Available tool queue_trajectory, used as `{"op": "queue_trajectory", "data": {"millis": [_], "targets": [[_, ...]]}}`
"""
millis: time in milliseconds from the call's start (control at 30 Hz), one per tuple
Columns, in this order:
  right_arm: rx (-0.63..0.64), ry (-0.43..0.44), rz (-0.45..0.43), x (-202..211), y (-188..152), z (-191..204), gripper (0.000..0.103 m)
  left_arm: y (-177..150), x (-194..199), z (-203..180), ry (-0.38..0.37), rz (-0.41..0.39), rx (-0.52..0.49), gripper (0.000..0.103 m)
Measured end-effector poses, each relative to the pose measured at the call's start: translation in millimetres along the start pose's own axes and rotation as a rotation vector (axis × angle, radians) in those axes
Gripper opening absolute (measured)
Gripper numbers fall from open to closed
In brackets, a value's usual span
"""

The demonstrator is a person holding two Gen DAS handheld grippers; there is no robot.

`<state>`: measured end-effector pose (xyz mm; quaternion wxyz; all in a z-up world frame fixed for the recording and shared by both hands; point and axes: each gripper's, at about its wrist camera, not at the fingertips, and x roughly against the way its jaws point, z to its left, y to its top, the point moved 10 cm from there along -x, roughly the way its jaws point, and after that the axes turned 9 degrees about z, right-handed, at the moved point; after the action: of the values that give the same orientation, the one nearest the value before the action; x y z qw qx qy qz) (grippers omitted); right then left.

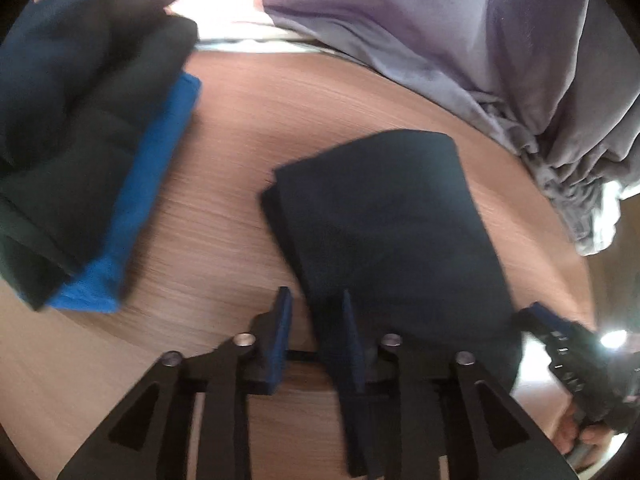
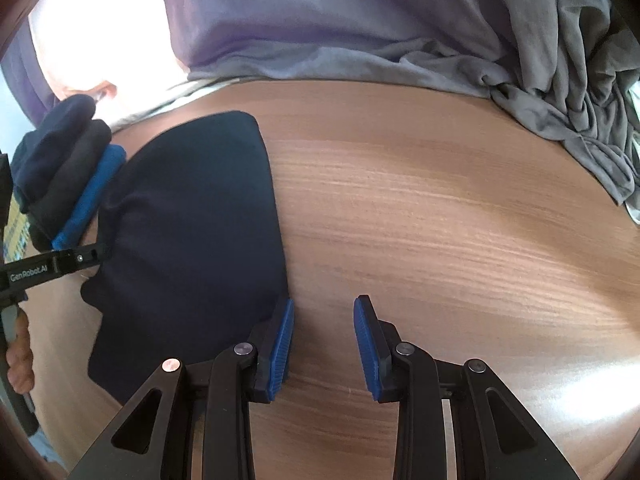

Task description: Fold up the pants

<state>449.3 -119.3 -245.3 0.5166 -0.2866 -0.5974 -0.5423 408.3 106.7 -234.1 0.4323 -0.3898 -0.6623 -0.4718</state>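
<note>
the wooden table was the biggest thing, brown with pale streaks, and it filled most of both views.

a big heap of gray and purple cloth lay along the far edge of the table. it was bunched up in many wrinkles at the right side. in the left wrist view the same cloth hung over the top right corner.

the dark folded pants lay flat on the table, to the left of the middle in the right wrist view. in the left wrist view the pants sat right in front of the camera, and their near edge hid part of the tongs there.

a stack of folded clothes sat at the left, with dark ones on top and a blue one at the bottom. in the right wrist view the stack was just beside the far left edge of the pants.

the left gripper had its blue pads spread a little. one pad was on bare table and the other was at the edge of the pants. the pads were not pinching the pants.

the right gripper was spread apart too, with only bare table between its pads. its left pad was just beside the near right corner of the pants.

a hand showed at the left edge, holding the other tool.
</note>
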Motion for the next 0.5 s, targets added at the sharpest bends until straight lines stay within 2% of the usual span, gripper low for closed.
{"op": "queue_trajectory", "data": {"millis": [67, 100, 167, 233, 300, 333, 433, 500], "targets": [[-0.006, -0.021, -0.004, 3, 0, -4, 0.032, 5, 12, 6, 0.094, -0.045, -0.03, 0.036], [-0.009, -0.02, -0.01, 5, 1, -5, 0.032, 6, 16, 6, 0.099, -0.061, -0.04, 0.037], [-0.012, -0.014, -0.023, 11, 4, -5, 0.032, 13, 28, 1, 0.084, -0.105, -0.065, 0.045], [-0.004, -0.005, -0.042, 15, 10, -3, 0.033, 22, 38, -6, 0.063, -0.157, -0.088, 0.044], [0.001, 0.014, -0.068, 21, 18, 0, 0.041, 30, 47, -17, -0.001, -0.22, -0.12, 0.043], [0.008, 0.025, -0.089, 24, 24, 2, 0.041, 32, 47, -23, -0.028, -0.229, -0.133, 0.042], [0.035, 0.033, -0.124, 28, 39, 6, 0.041, 40, 38, -39, -0.088, -0.234, -0.179, 0.021], [0.034, 0.037, -0.132, 27, 46, 8, 0.041, 47, 27, -43, -0.114, -0.222, -0.183, 0.019]]}}
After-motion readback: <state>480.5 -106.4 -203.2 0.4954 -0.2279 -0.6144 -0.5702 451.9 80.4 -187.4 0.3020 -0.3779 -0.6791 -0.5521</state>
